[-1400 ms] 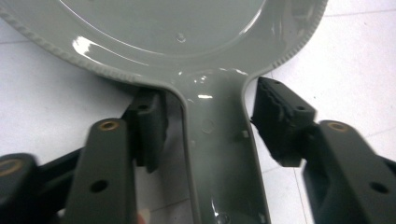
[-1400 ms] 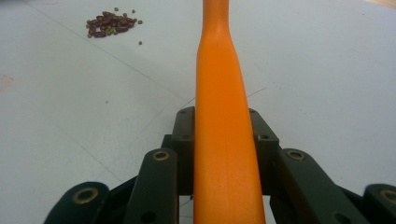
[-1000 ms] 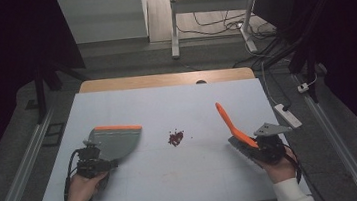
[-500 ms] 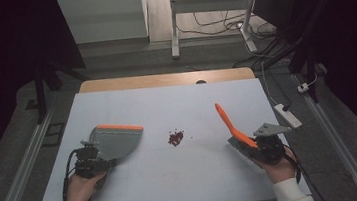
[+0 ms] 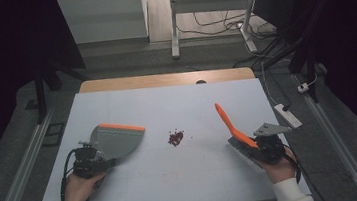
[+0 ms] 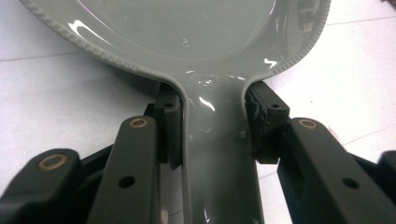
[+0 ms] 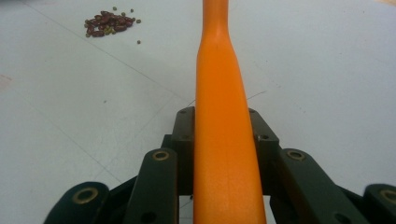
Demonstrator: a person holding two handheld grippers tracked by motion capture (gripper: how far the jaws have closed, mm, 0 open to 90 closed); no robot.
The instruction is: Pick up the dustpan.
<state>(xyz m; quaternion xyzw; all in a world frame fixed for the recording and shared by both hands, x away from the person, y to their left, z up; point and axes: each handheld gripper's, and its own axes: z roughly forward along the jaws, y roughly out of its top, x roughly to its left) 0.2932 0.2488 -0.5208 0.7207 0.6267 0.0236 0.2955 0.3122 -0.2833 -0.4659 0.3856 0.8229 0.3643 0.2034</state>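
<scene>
Left gripper (image 5: pixel 88 162) jaws just clamped onto grey dustpan (image 5: pixel 116 140) handle, right gripper (image 5: pixel 264 148) gripping orange brush (image 5: pixel 228 123); beans (image 5: pixel 175 137) piled mid-bench (image 5: pixel 195 179) between them, both tools secured, likely ready for sweeping

Grey dustpan (image 5: pixel 116 141), orange brush (image 5: pixel 229 124), seemingly dark-red beans (image 5: pixel 175 137)

Bright tabletop, dark surroundings, soft focus
</scene>
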